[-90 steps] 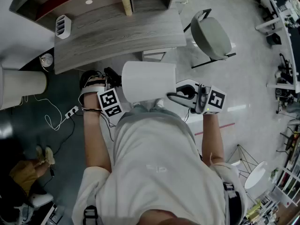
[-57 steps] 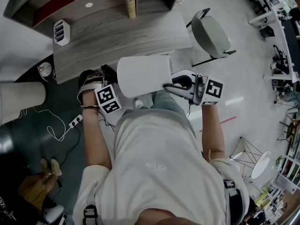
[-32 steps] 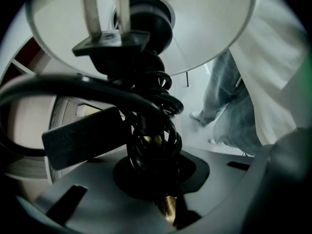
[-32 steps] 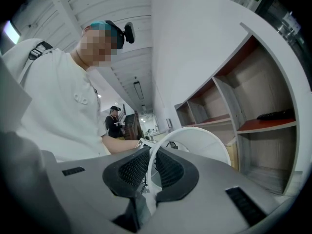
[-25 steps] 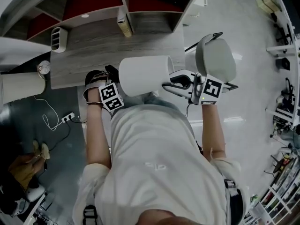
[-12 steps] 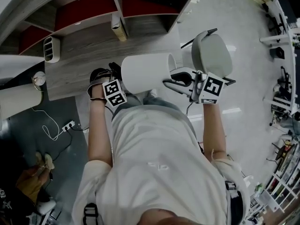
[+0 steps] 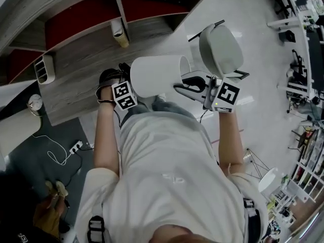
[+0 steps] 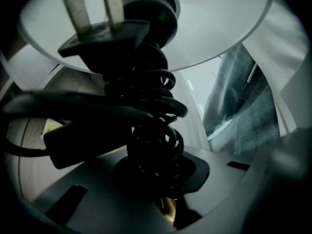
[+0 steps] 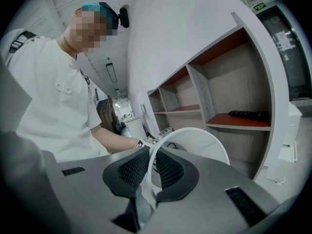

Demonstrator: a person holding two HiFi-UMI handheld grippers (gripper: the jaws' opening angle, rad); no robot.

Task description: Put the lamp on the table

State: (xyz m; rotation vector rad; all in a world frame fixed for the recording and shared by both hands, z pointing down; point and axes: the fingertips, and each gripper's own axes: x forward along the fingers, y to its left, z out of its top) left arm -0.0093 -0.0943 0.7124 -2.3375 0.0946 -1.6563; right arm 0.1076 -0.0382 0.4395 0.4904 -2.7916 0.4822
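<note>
The lamp's white cylindrical shade (image 7: 156, 75) lies on its side in front of the person's chest, over the near edge of the grey wooden table (image 7: 81, 75). My right gripper (image 7: 179, 88) is shut on the shade's thin rim (image 9: 152, 179), and its ribbed pads (image 9: 134, 168) pinch the rim from both sides. My left gripper (image 7: 121, 83) is at the shade's other end. It is shut on the lamp's stem (image 8: 168, 209), which is wound with black cord (image 8: 148, 130). The plug (image 8: 100, 33) sticks up against the shade's underside (image 8: 209, 28).
A grey chair (image 7: 219, 48) stands just right of the table. Red-backed shelves (image 7: 101, 24) rise behind the table, where a white slotted holder (image 7: 43, 69) and a small tan box (image 7: 119, 37) stand. A power strip and cable (image 7: 75, 147) lie on the dark floor at the left.
The person has stepped closer to the table and the view has swung. The shade now hangs over the table's near edge. Both grippers keep their hold.
</note>
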